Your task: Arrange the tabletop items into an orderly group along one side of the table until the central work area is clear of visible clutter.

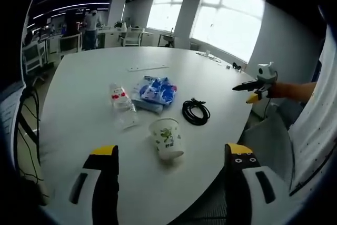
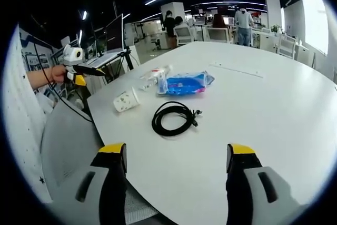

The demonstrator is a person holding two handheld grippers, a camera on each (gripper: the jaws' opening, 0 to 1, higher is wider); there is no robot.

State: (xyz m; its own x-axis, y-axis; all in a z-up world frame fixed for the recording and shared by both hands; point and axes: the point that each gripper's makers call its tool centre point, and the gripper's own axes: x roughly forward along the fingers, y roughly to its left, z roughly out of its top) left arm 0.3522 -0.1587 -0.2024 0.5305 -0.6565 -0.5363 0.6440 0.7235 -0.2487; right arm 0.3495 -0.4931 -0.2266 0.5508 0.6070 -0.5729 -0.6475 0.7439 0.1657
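Observation:
A white paper cup (image 1: 168, 139) (image 2: 126, 100) with a green print lies on its side on the white table (image 1: 95, 77) (image 2: 274, 114). Beside it is a coiled black cable (image 1: 196, 111) (image 2: 174, 118), a blue-and-white packet (image 1: 156, 91) (image 2: 184, 83) and a clear plastic bottle (image 1: 122, 104) (image 2: 154, 77) with a red-marked label. My left gripper (image 1: 171, 162) is open just short of the cup, with nothing between its jaws; it appears again at the table's left edge (image 2: 84, 72). My right gripper (image 2: 176, 162) is open in front of the cable; it hangs off the table's right edge (image 1: 253, 89).
A thin white strip (image 1: 148, 68) (image 2: 236, 70) lies farther back on the table. Small items (image 1: 208, 55) sit near the window edge. Office chairs (image 1: 131, 36) (image 2: 287, 46), desks and people (image 2: 243, 23) stand in the background. A black cord (image 1: 29, 130) hangs at the left.

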